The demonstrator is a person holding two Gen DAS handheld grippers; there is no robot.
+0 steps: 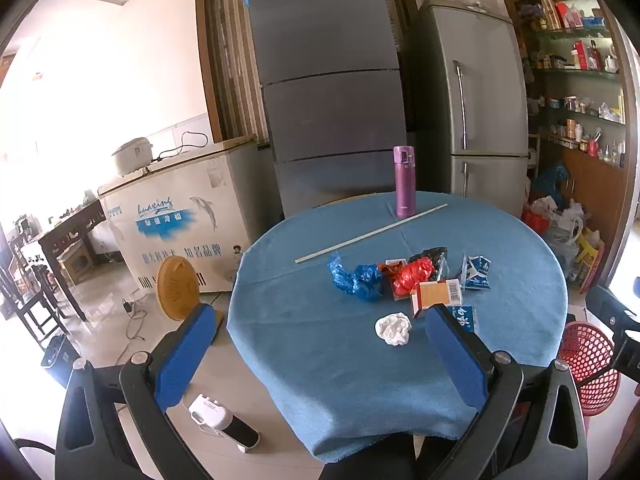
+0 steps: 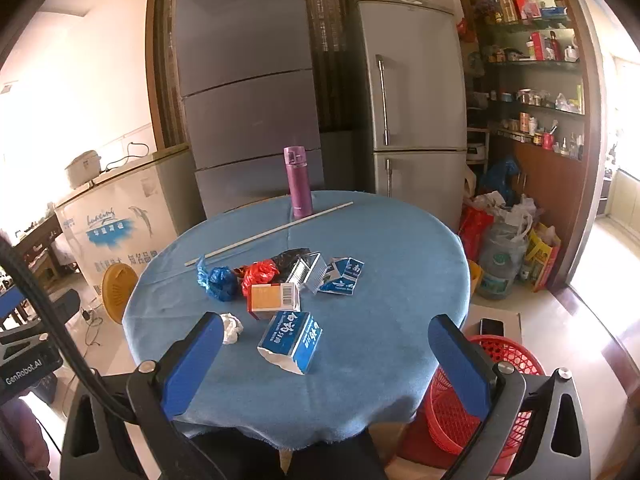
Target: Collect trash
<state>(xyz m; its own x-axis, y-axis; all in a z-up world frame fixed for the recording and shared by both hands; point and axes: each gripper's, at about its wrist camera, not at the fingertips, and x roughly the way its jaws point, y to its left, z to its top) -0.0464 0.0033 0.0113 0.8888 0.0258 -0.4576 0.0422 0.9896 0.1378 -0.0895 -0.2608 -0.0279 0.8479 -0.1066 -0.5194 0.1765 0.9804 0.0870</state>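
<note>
Two fridges (image 1: pixel 328 80) against back wall, chest freezer (image 1: pixel 180 216) left, stocked shelves (image 2: pixel 536 68) right.

A round table (image 2: pixel 380 240) under a blue cloth carries everything, with a purple flask (image 2: pixel 298 182) standing upright at its far edge. Just in front of the flask a thin white rod (image 2: pixel 268 234) lies slantwise, and nearer than the rod sits a cluster: a blue bag (image 2: pixel 218 280), a red bag (image 2: pixel 260 272), a black bag (image 2: pixel 290 258), an orange-and-white box (image 2: pixel 274 298) and a torn blue wrapper (image 2: pixel 344 276). Nearest of all from the flask lie a crumpled white tissue (image 2: pixel 232 328) and a blue tissue pack (image 2: pixel 292 340).
</note>
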